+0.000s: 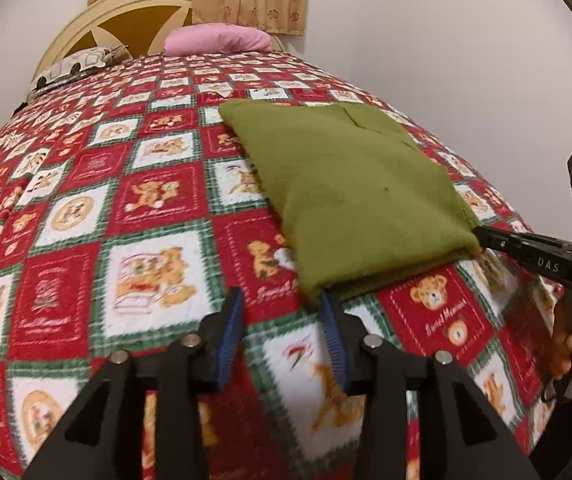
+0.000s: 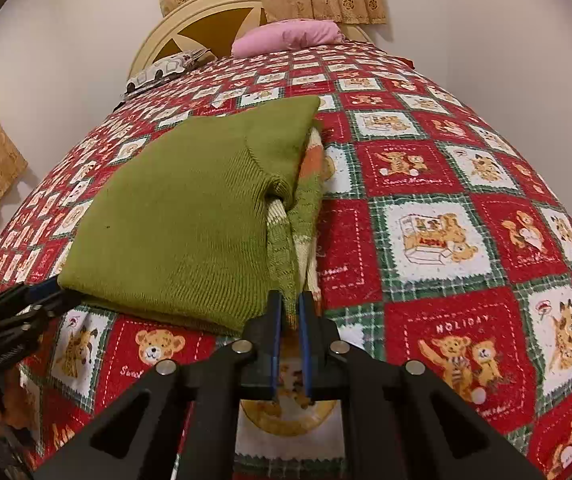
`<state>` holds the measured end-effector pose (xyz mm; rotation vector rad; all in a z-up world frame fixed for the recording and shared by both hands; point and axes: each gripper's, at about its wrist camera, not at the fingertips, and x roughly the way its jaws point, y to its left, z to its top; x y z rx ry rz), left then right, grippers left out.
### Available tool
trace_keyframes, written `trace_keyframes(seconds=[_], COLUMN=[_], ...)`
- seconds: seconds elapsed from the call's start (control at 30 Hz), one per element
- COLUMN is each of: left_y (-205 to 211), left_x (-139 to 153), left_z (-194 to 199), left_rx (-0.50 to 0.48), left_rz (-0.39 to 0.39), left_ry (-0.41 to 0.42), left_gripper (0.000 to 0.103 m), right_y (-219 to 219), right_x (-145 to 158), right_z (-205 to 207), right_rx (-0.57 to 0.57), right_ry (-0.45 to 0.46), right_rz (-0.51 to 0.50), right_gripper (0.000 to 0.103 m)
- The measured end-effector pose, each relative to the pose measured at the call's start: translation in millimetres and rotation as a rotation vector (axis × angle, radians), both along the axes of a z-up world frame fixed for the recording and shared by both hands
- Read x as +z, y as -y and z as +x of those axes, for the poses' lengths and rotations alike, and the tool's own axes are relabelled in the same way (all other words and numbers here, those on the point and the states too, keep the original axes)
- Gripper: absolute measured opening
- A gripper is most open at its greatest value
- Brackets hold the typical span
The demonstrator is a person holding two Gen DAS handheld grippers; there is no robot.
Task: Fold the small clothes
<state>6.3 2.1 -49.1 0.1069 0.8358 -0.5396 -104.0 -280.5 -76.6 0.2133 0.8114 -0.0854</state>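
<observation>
Here, one patterned pillow at the bed's far left, one pink pillow beside it; bedspread reads "HOLIDAY". One folded green sweater lies mid-bed. Left gripper w/ jaws apart at its near-left corner, not pinching; right gripper, marked "DAS", clamped on the near-right corner.

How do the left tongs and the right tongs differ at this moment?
The left tongs stand open at the green sweater's near left corner, one pad touching its edge; the right tongs are shut on its near right corner. The left grip nothing; the right pinch knit fabric. Both have blue pads and hover low over the teddy-bear bedspread.
</observation>
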Motion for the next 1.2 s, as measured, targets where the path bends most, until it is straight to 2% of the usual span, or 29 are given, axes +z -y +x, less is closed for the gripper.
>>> trace_keyframes(seconds=[0.1,0.17,0.27,0.37,0.47,0.53,0.63,0.7,0.77,1.0,1.2], left_y=[-16.0,-22.9,-19.4,-3.9,26.3,43.2,59.9,63.4,63.6,67.7,66.4], left_x=[11.7,20.7,30.5,36.3,32.7,25.2,13.8,10.3,7.4,7.7,12.4], left_z=[-0.5,6.2,25.7,47.0,71.5,80.0,81.4,77.8,74.2,74.7,75.4], left_rx=[0.013,0.032,0.066,0.085,0.1,0.12,0.149,0.157,0.168,0.176,0.166], left_rz=[-0.014,-0.042,-0.077,-0.1,-0.089,-0.06,-0.02,0.006,0.023,0.047,0.051], left_ry=[0.027,0.046,0.057,0.053,0.036,0.026,0.06,0.09,0.122,0.142,0.12], left_gripper=[0.061,0.061,0.061,0.061,0.061,0.061,0.065,0.076,0.079,0.08,0.08], right_y=[-0.3,-1.4,-4.4,-15.1,-30.8,-34.2,-32.6,-22.8,-19.1,-13.6,-16.3], right_x=[7.7,16.8,41.8,61.4,69.7,64.6,35.3,13.6,6.2,4.5,4.1], right_z=[-11.6,-21.5,-29.1,-14.7,21.4,42.4,76.2,83.4,76.9,73.9,74.9], right_rx=[0.001,-0.029,-0.043,-0.019,0.015,0.024,0.01,0.007,0.011,0.012,0.015], right_ry=[-0.004,0.007,0.099,0.155,0.171,0.152,0.074,0.023,0.063,0.08,0.087], right_rz=[-0.004,-0.055,-0.077,-0.078,-0.089,-0.094,-0.152,-0.144,-0.142,-0.123,-0.138], right_gripper=[0.007,0.007,0.007,0.008,0.008,0.008,0.008,0.008,0.008,0.008,0.011])
